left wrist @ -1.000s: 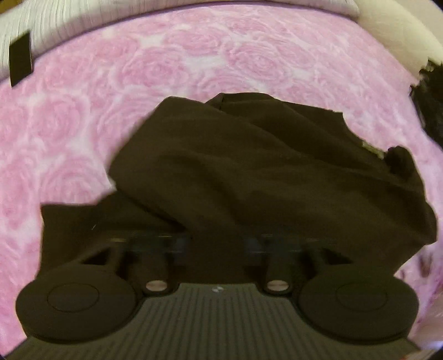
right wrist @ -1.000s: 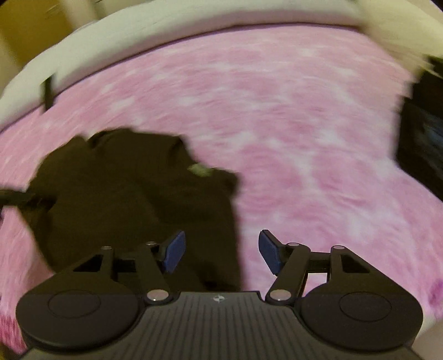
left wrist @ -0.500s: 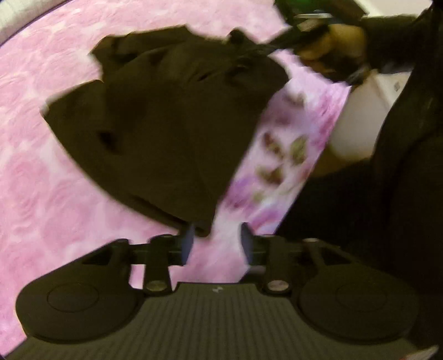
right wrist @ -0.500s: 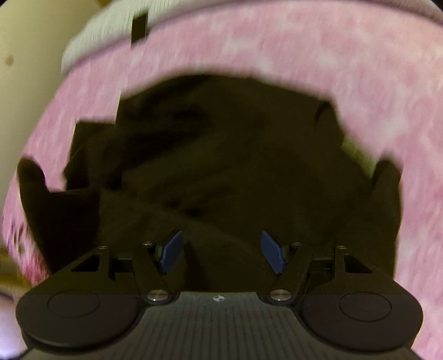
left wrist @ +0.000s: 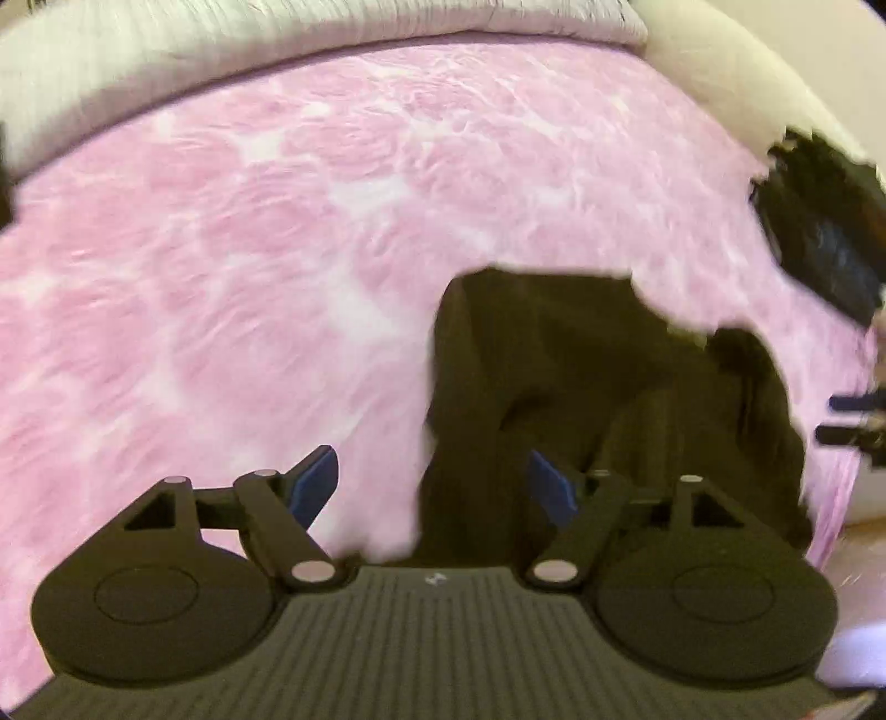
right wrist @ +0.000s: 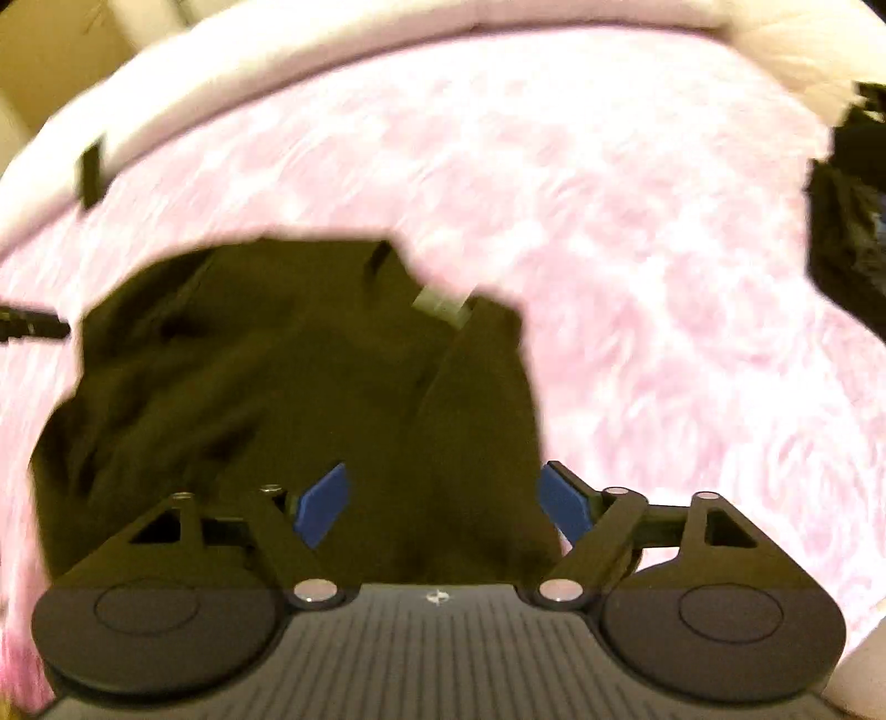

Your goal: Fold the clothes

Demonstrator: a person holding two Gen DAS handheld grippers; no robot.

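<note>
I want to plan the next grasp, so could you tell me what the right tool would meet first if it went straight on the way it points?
Most likely the dark garment: it fills the view between the opening pads of the right tool, lying on the pink blanket. Depth is unclear.

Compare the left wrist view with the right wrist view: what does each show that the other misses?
Only the left wrist view shows the left gripper, jaws opening with nothing pinched, over the garment's left edge, and the right gripper's fingertips poking in at the right rim.

Only the right wrist view shows the right gripper, jaws opening above the cloth, a pale label near the garment's far edge, and a yellowish wall at top left.

Both show the dark brown garment crumpled on the pink rose-patterned blanket, plus a black object at the right.
</note>
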